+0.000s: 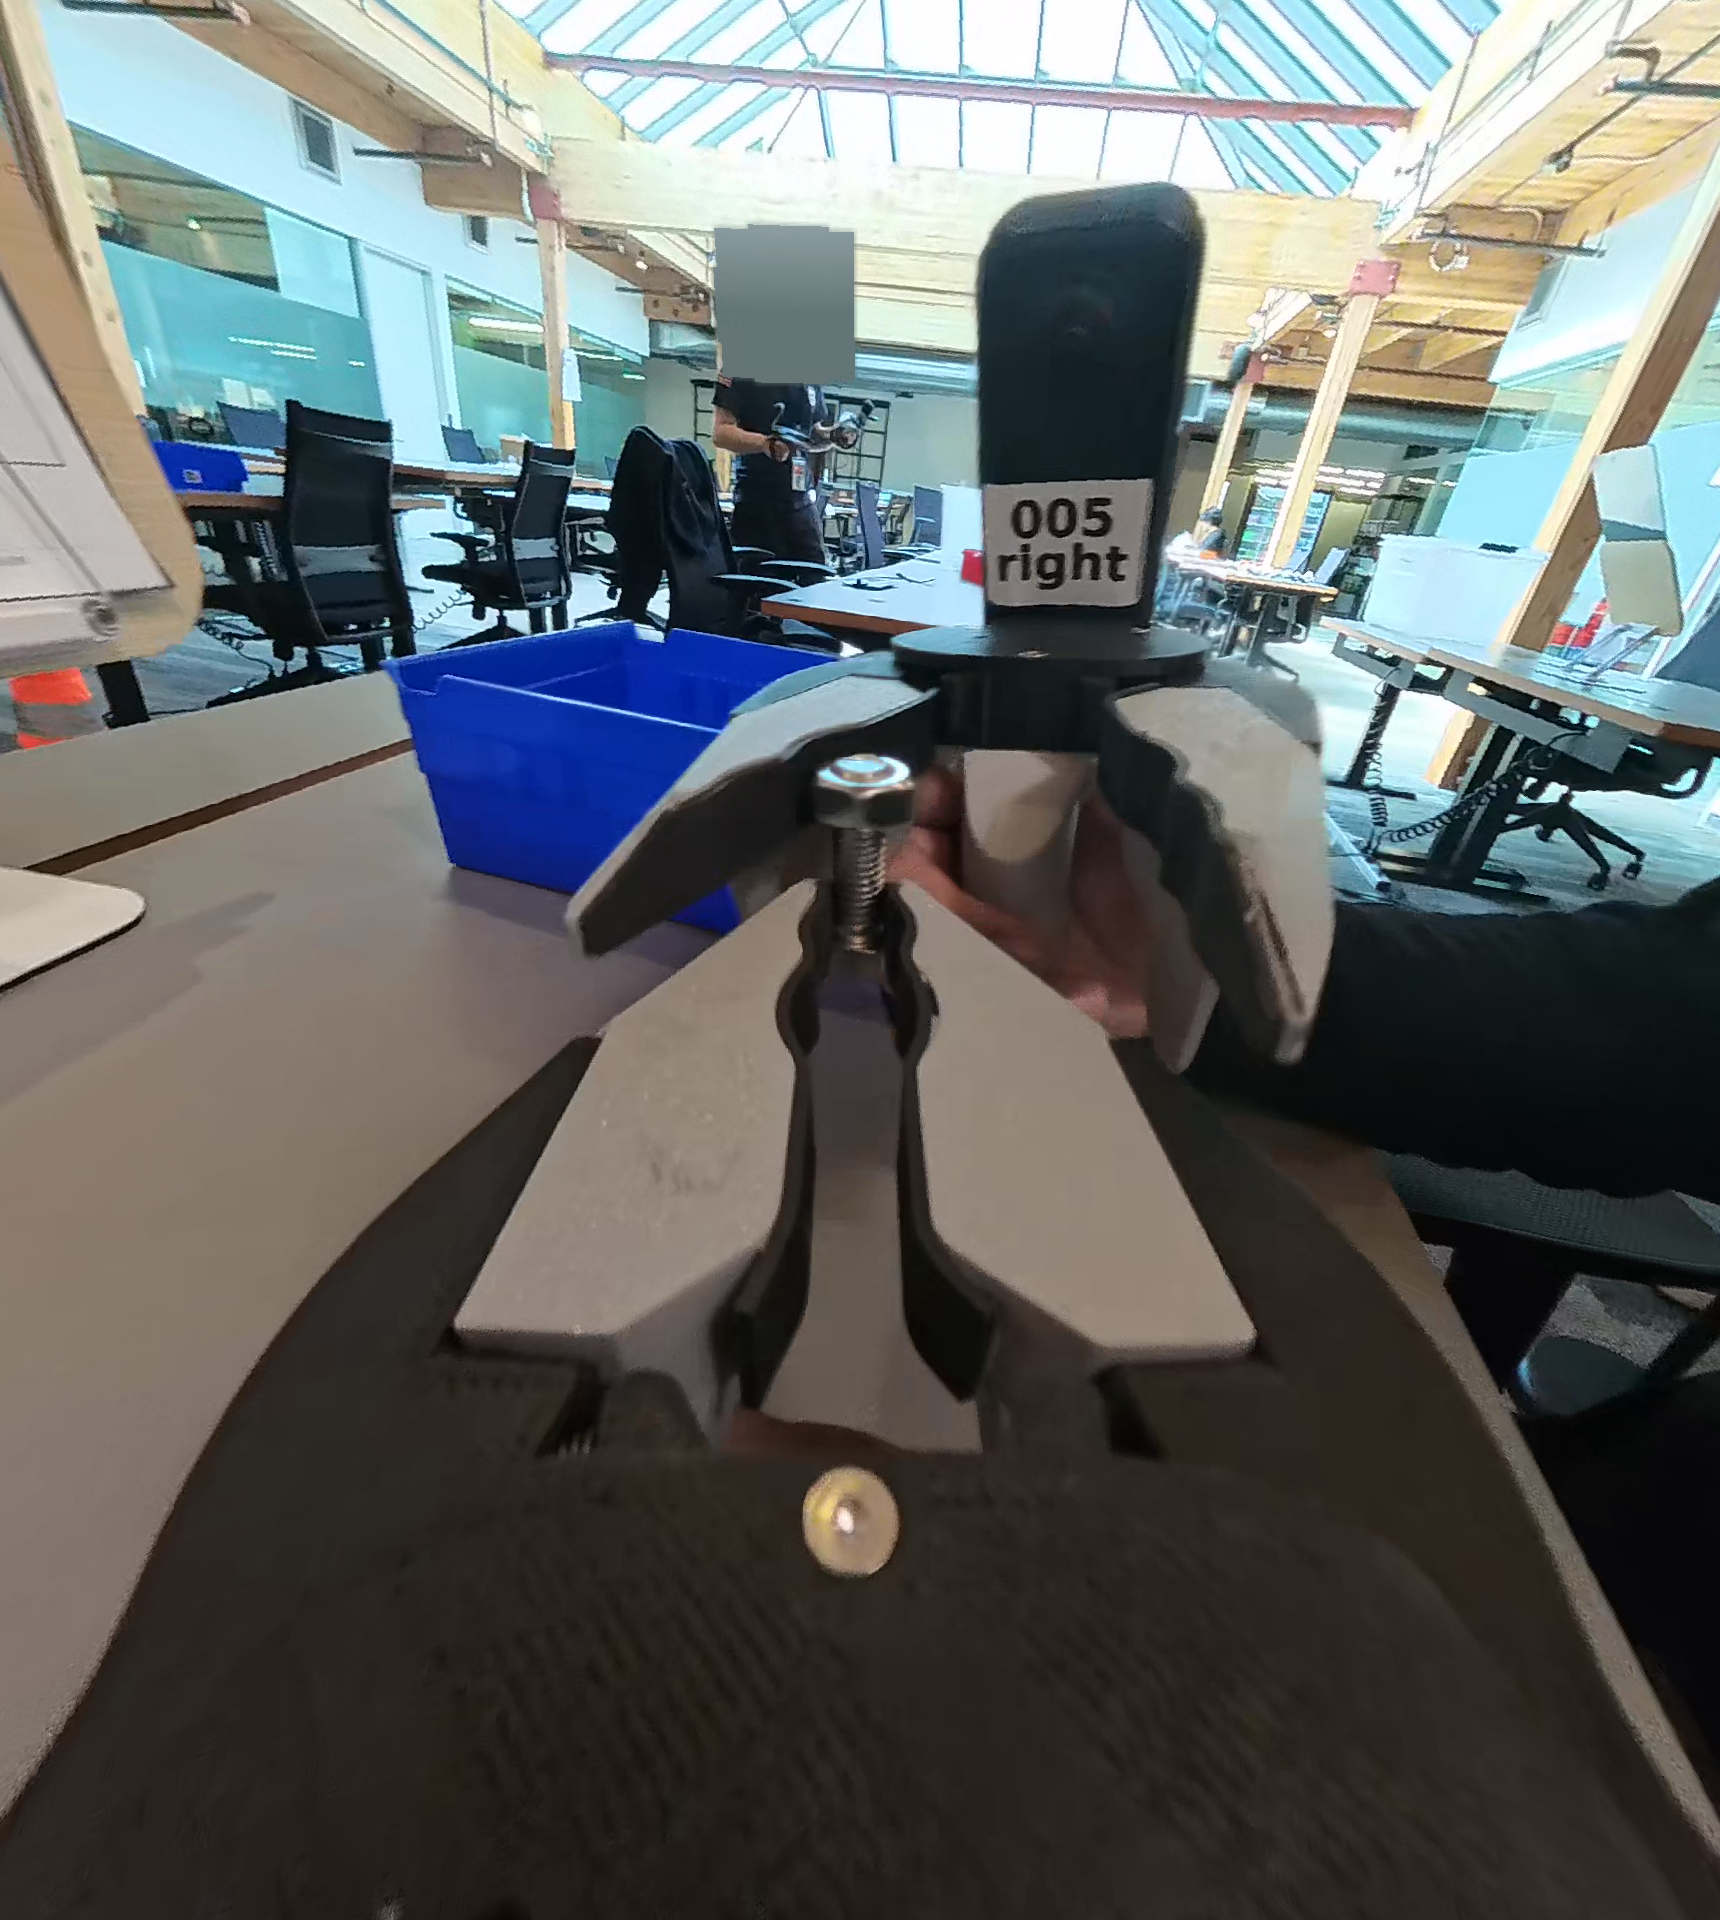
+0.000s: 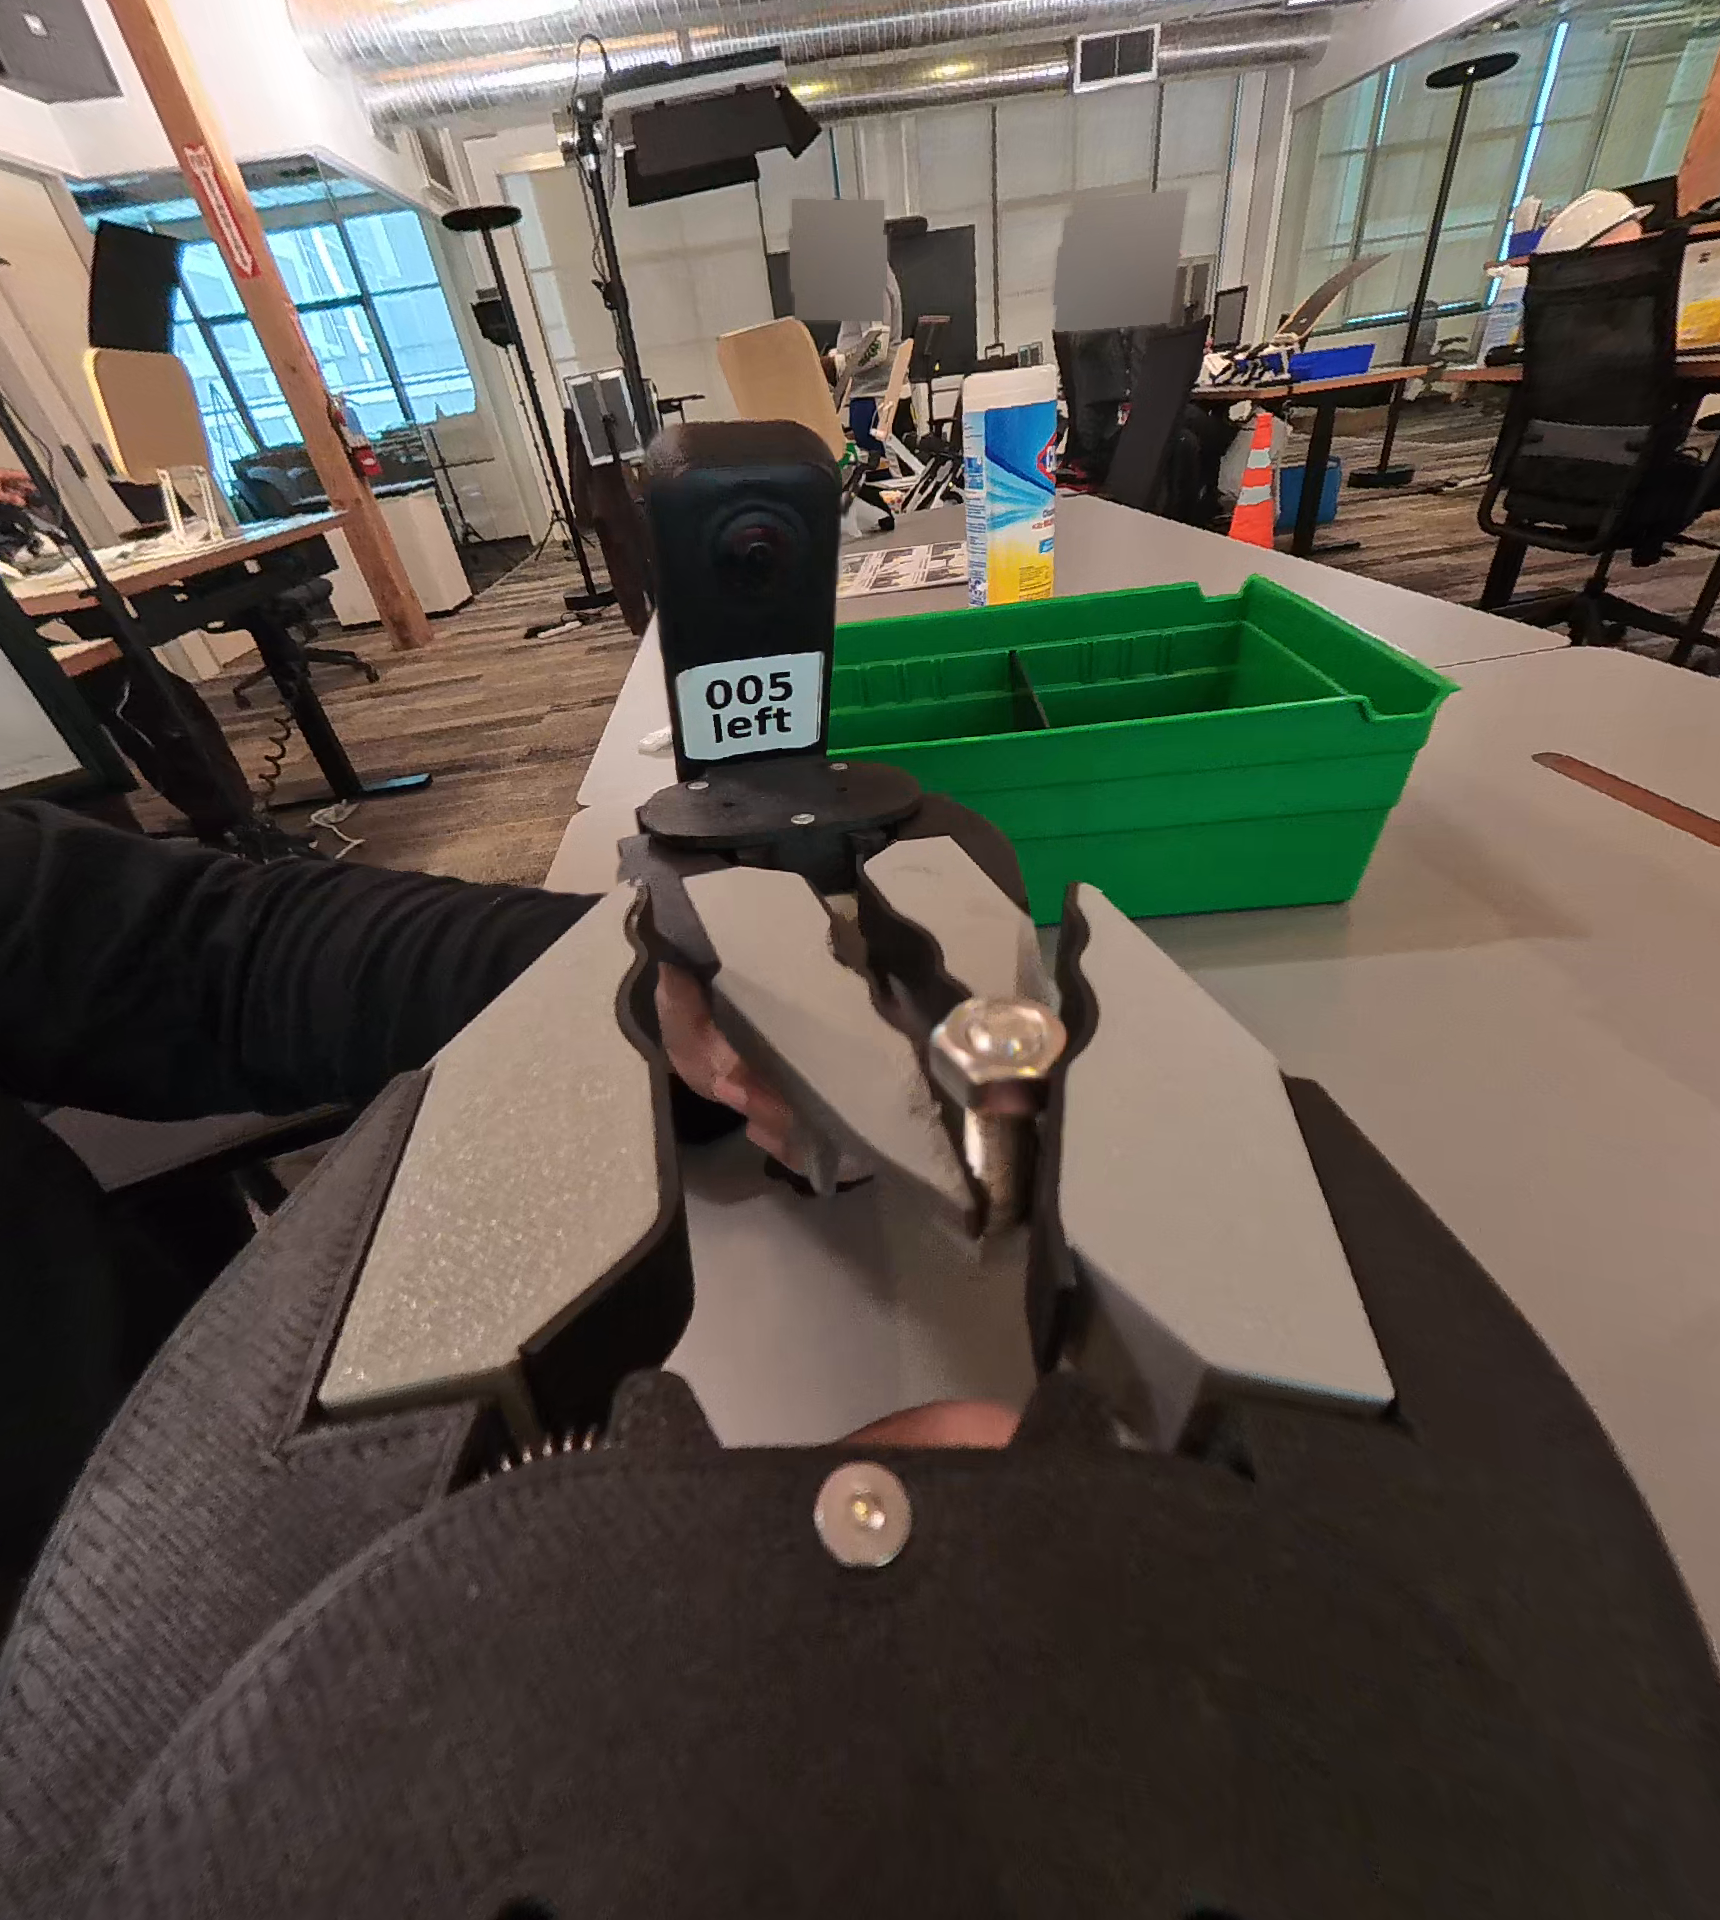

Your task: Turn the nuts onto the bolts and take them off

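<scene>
Steel bolt (image 1: 861, 878) upright between left hand-held gripper (image 1: 858, 940) fingertips.

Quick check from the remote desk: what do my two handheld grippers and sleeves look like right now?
Both match: the left gripper and right gripper each have a ribbed black body, flat grey finger plates with wavy black inner pads, and a silver screw at the centre. Each carries an upright black camera bearing a white label. Both arms wear black long sleeves.
</scene>
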